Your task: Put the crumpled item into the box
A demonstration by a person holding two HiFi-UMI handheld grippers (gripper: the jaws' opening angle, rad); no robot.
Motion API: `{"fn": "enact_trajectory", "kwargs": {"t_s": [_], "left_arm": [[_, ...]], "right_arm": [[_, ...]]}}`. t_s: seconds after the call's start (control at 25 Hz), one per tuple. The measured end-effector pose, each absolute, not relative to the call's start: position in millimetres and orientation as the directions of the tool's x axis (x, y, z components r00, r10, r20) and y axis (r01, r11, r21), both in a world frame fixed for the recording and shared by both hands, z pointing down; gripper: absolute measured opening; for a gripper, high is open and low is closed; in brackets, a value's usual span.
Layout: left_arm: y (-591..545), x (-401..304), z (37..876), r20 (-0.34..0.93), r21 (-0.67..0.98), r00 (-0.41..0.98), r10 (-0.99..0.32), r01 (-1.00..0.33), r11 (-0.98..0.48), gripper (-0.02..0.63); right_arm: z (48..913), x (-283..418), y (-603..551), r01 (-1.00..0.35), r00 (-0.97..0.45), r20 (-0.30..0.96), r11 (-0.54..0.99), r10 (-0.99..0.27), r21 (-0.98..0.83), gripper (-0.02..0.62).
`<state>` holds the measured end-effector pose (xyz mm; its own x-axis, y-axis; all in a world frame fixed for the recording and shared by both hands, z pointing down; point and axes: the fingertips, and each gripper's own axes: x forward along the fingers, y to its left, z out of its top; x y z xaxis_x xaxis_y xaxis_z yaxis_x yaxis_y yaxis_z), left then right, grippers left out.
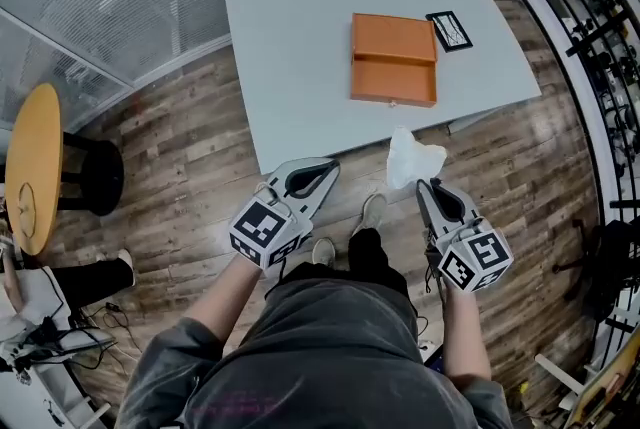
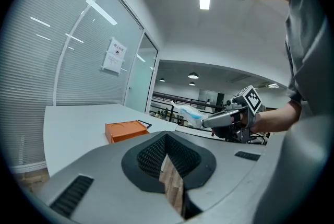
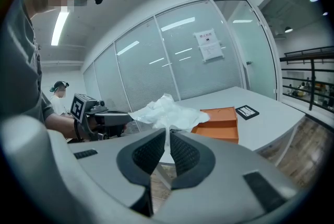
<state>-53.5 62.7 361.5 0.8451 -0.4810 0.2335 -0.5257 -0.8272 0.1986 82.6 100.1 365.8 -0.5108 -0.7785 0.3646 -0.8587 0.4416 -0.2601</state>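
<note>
An open orange box (image 1: 393,59) lies on the grey table (image 1: 290,37), toward its near right side. My right gripper (image 1: 425,187) is shut on a crumpled white paper (image 1: 412,160), held above the wooden floor just short of the table's near edge. In the right gripper view the paper (image 3: 167,110) sticks up from the pinched tips (image 3: 168,131), with the box (image 3: 222,122) beyond. My left gripper (image 1: 325,172) is level with it to the left, shut and holding nothing. The left gripper view shows its closed tips (image 2: 167,135), the box (image 2: 125,130) and the right gripper (image 2: 209,122) with the paper (image 2: 188,113).
A black framed card (image 1: 449,30) lies beside the box's far right corner. A round yellow side table (image 1: 30,167) stands at the left, glass partitions behind it. Dark shelving (image 1: 600,17) lines the right side. Another person (image 1: 60,287) sits at the lower left.
</note>
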Motion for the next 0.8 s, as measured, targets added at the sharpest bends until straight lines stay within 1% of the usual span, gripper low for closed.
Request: {"fn": "enact_trajectory", "kwargs": {"t_s": [0.44,0.8], "left_arm": [[-3,-4,387,0.306,0.212,0.795,-0.525,-0.594,-0.776,0.012],[-47,43,389,0.33,0.203,0.768,-0.548,-0.625,-0.753,0.012]], "right_arm": [[386,135,26,-0.819,-0.573,0.388,0.5,-0.722,-0.281,0.029],[393,169,-31,-0.775,-0.631,0.391,0.557,-0.67,-0.297,0.029]]}}
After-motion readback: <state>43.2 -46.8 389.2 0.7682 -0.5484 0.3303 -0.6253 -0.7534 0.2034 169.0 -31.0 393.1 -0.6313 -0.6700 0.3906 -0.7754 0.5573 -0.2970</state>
